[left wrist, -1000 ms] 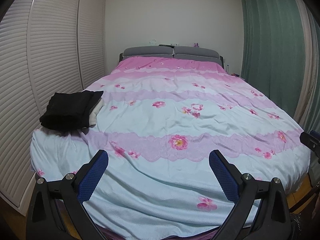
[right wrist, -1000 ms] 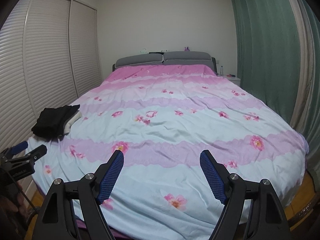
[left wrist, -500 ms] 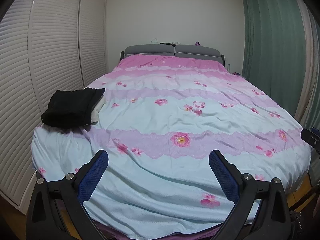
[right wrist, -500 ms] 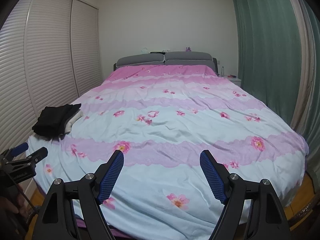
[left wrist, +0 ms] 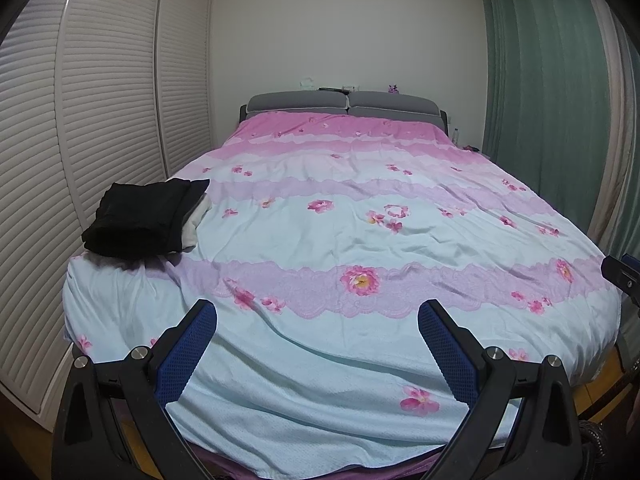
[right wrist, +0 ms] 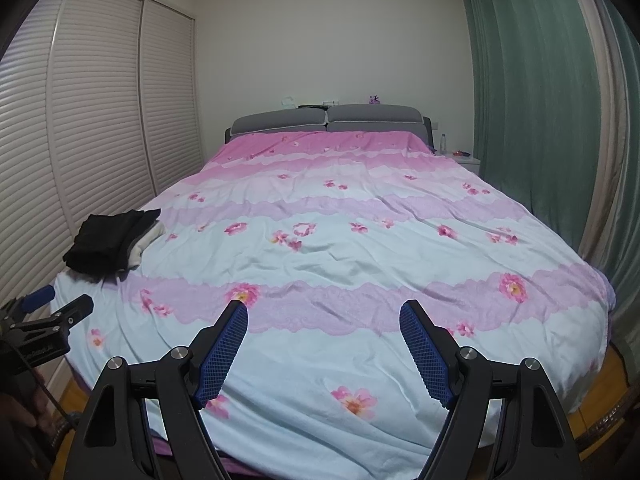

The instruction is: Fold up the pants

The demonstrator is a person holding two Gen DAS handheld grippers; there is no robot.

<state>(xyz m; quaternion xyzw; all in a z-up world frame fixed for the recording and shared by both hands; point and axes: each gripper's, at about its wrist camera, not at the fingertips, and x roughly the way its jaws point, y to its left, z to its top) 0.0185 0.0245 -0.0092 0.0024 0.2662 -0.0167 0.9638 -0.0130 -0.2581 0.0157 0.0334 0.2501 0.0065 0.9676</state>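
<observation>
Folded black pants (left wrist: 140, 218) lie on a pale garment at the near left corner of the bed (left wrist: 360, 240); they also show in the right wrist view (right wrist: 110, 240). My left gripper (left wrist: 318, 316) is open and empty, held off the foot of the bed, right of the pants. My right gripper (right wrist: 324, 316) is open and empty, also off the foot of the bed. The left gripper shows at the left edge of the right wrist view (right wrist: 56, 304).
The bed has a floral pink and pale blue cover and a grey headboard (left wrist: 340, 102). White louvred wardrobe doors (left wrist: 100, 100) run along the left. Green curtains (left wrist: 552, 100) hang on the right. A small nightstand (right wrist: 460, 158) stands by the headboard.
Both grippers have drawn back and risen slightly from the bed, so more of the foot edge shows. The pants have not moved. Both grippers stay open.
</observation>
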